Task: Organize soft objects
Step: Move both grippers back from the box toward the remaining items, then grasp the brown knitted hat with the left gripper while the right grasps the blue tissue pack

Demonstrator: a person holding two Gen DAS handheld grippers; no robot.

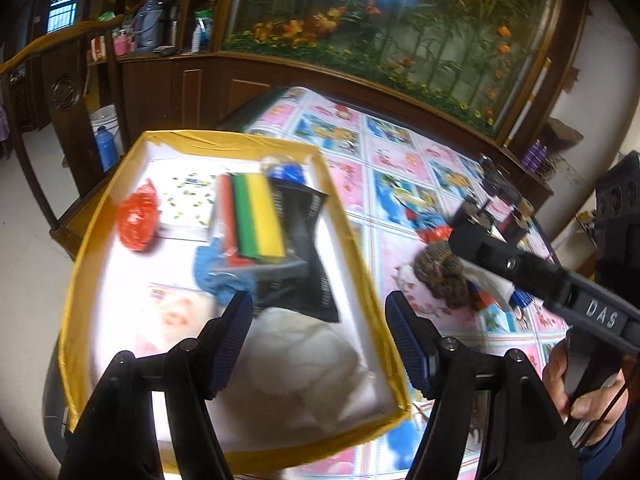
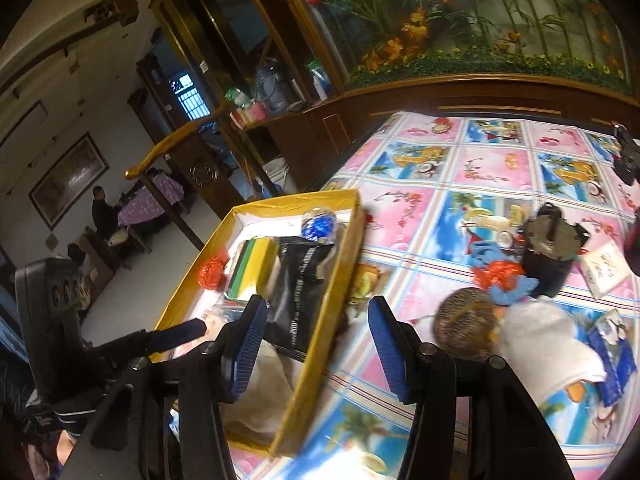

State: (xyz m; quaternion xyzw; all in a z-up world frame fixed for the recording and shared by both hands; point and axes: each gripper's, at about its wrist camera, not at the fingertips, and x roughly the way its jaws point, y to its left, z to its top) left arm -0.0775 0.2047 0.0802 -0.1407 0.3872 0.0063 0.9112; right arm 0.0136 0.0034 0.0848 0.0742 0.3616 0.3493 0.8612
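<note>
1. Both tools are seen gaping, nothing between the pads: left tool (image 1: 320, 340) over the box (image 1: 100, 208), right tool (image 2: 316, 348) over its right rim.
2. The loose soft things lie on the counter (image 2: 440, 168): a brown pad (image 2: 464, 328) and white cloth (image 2: 548, 344), at about 3 o'clock of the right tool.
3. The right tool is judged nearer; the left is already above the box.
</note>
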